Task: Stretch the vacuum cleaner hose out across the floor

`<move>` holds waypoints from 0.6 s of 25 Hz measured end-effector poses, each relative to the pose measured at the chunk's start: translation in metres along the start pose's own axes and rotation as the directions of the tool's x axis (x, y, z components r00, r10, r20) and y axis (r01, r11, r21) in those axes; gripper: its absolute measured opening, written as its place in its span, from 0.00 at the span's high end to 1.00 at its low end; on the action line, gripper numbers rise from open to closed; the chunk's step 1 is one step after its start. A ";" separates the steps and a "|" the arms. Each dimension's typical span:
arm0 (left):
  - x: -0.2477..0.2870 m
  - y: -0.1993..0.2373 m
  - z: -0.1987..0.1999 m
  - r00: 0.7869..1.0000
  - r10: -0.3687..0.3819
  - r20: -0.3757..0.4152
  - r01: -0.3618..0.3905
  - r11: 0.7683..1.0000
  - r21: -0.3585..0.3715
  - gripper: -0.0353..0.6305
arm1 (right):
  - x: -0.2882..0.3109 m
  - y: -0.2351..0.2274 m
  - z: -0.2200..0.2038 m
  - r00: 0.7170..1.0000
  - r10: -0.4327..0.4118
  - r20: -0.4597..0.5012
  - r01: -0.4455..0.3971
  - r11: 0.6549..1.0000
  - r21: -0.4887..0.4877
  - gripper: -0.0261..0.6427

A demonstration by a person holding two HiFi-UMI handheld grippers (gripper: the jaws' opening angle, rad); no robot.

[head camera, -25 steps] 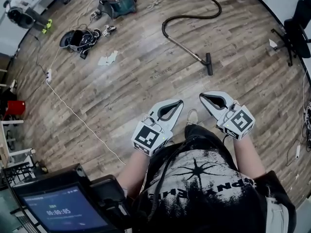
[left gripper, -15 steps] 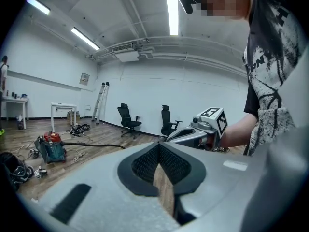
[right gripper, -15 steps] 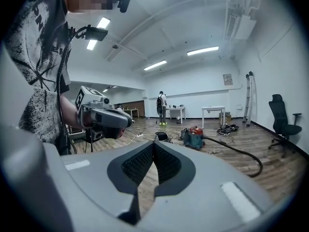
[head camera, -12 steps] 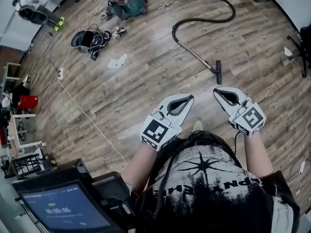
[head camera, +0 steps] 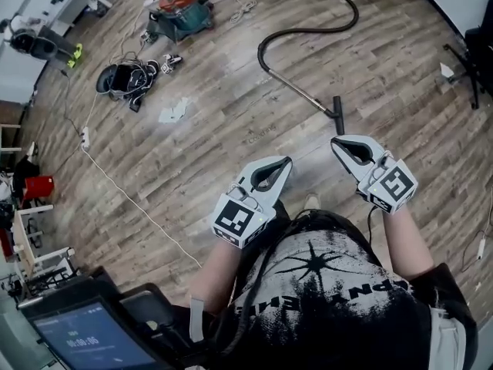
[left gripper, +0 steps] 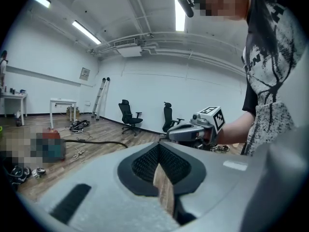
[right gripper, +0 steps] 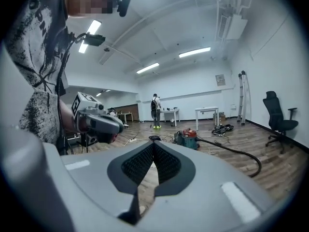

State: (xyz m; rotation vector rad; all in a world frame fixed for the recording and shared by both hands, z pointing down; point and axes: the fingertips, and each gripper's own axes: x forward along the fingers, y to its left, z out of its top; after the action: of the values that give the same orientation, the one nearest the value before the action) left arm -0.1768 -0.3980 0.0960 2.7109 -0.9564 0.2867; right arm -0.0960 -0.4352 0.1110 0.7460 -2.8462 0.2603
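The red and teal vacuum cleaner (head camera: pixel 180 6) stands at the far left of the wooden floor. Its black hose (head camera: pixel 350 10) loops to the right and curls back into a metal wand (head camera: pixel 299 89), which ends in a black floor nozzle (head camera: pixel 337 115). My right gripper (head camera: pixel 337 142) hangs shut and empty in the air just short of the nozzle. My left gripper (head camera: pixel 287 161) is beside it, also shut on nothing. The right gripper view shows the vacuum cleaner (right gripper: pixel 187 138) and hose (right gripper: pixel 239 154) beyond the shut gripper (right gripper: pixel 153 148). In the left gripper view the gripper (left gripper: pixel 158 149) is shut, with the hose (left gripper: pixel 99 142) far off.
A heap of dark cables (head camera: pixel 127 75) and a white scrap (head camera: pixel 173 112) lie left of the wand. A white cord with a power strip (head camera: pixel 85 137) runs along the left. Office chairs (head camera: pixel 477 48) stand at the right edge. A person (right gripper: pixel 155 111) stands by far tables.
Both shut grippers have moved forward across the floor together with the person. The floor nozzle now lies closer to the right gripper's tip. The hose has not moved.
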 end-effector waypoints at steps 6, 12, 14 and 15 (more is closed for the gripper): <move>0.009 0.076 -0.002 0.993 -0.119 -0.019 0.119 0.993 0.009 0.95 | 0.061 -0.037 0.041 0.991 -0.126 0.038 0.125 0.992 0.019 0.95; 0.024 0.152 0.035 0.965 -0.260 0.011 0.258 0.962 0.086 0.95 | 0.118 -0.082 0.077 0.965 -0.254 0.063 0.252 0.967 0.047 0.95; 0.024 0.176 0.034 0.958 -0.285 -0.005 0.285 0.955 0.079 0.95 | 0.134 -0.089 0.081 0.954 -0.294 0.062 0.291 0.955 0.057 0.95; 0.025 0.188 0.033 0.956 -0.293 -0.015 0.294 0.953 0.074 0.95 | 0.141 -0.093 0.082 0.950 -0.309 0.056 0.306 0.951 0.055 0.95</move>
State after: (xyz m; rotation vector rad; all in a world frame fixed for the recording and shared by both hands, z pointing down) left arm -0.2740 -0.5641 0.1032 2.8697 -0.5377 0.2730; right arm -0.1814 -0.5981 0.0747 1.2110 -2.7349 0.2588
